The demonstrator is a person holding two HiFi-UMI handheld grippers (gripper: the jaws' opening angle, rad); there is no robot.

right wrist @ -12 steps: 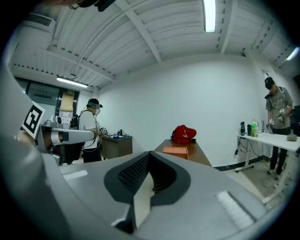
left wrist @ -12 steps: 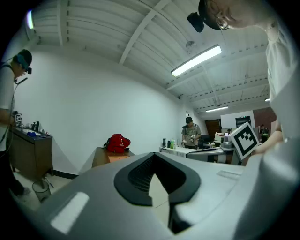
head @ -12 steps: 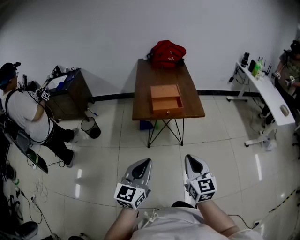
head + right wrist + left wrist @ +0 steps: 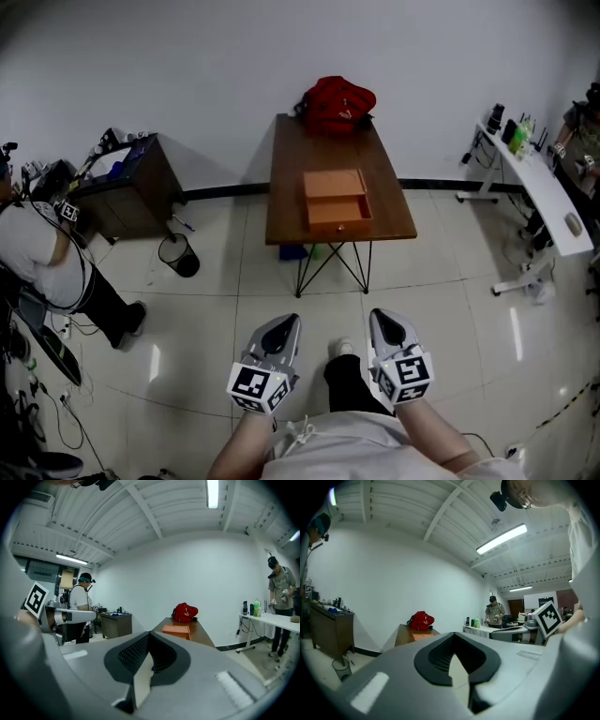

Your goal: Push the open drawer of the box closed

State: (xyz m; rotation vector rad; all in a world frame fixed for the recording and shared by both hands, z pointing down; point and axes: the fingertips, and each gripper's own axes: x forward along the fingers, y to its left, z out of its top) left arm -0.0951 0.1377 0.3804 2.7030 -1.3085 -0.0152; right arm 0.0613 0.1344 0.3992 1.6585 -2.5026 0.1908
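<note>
Both tongs clenched, empty: left tongs, right tongs, held low and well apart from the worktop. The box sits at its near end. The drawer is pulled out toward us, front facing us, slide axis along the worktop's length. Risk: an off-centre push skews the drawer, or shoves the box toward the red bag.

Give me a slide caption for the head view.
Shut and empty, the left tongs and right tongs hover far from the wooden table where the orange box sits with its drawer open.
</note>
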